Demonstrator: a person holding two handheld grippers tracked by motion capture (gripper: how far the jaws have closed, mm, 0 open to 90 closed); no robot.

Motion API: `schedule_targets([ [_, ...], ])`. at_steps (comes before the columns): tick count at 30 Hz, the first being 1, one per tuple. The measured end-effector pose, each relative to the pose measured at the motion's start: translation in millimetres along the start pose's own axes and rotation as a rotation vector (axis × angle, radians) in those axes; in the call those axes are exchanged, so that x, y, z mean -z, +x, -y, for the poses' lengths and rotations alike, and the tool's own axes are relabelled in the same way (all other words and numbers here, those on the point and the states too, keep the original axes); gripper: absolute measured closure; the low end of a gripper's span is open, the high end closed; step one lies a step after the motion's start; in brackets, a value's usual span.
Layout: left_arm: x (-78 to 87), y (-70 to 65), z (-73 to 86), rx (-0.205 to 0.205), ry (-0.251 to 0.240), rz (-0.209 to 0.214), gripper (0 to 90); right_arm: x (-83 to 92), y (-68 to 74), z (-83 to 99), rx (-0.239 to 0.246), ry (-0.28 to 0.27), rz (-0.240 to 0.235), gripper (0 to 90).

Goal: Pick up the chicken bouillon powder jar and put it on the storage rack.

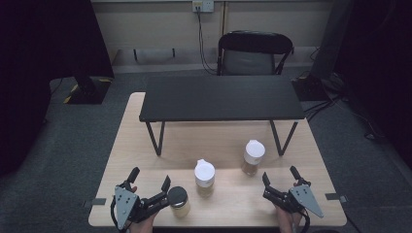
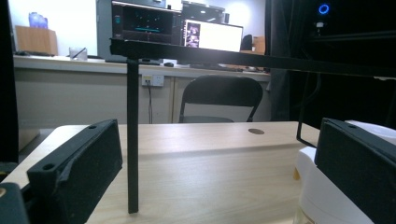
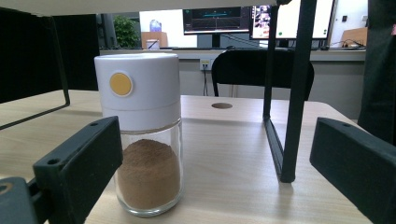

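Wooden table [image 1: 228,204] under black riser shelf [image 1: 221,98]. Left gripper [image 1: 149,178] wide, black-lidded jar [image 1: 179,201] beside right jaw; right gripper [image 1: 280,175] wide, near white-capped spice jar [image 1: 253,158]. Glass: rigid, smooth, breakable; grasp body mid-height.

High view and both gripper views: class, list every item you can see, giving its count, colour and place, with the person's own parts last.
White-capped jars: two, clear glass with white caps, on the table's front half; the right one holds brown powder.
Black-lidded jar: one, pale contents, at the front edge, beside the left jaws.
Table: one, light wood.
Raised shelf: one, black, on thin legs over the table's far half.
Folding chair: one, black, beyond the table.
Wall socket: one, white, on the far wall.
Monitors: several, lit, on a rear counter.
Left hand-held gripper: one, black, front left, jaws apart.
Right hand-held gripper: one, black, front right, jaws apart.
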State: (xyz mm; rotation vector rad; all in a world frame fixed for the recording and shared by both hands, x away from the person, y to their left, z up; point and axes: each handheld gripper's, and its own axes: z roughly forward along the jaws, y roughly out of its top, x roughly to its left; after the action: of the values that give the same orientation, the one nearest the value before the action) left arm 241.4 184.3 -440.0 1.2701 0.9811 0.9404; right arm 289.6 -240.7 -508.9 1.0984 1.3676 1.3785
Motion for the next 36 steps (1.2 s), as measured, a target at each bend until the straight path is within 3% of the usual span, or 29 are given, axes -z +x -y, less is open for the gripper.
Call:
schedule_targets([
  [8, 2.2, -10.1, 2.0, 0.004, -0.009, 0.033, 0.3, -0.2, -0.1, -0.1, 0.001, 0.002, -0.004, 2.3],
  [23, 8.9, -24.4, 13.4, -0.003, 0.027, 0.066, 0.3, -0.1, 0.4, 0.0, 0.003, 0.002, 0.001, 2.3],
  [36, 15.0, -35.9, 26.1, -0.041, 0.055, 0.082, 2.9, 0.3, 0.9, 0.1, 0.005, -0.002, 0.009, 2.3],
])
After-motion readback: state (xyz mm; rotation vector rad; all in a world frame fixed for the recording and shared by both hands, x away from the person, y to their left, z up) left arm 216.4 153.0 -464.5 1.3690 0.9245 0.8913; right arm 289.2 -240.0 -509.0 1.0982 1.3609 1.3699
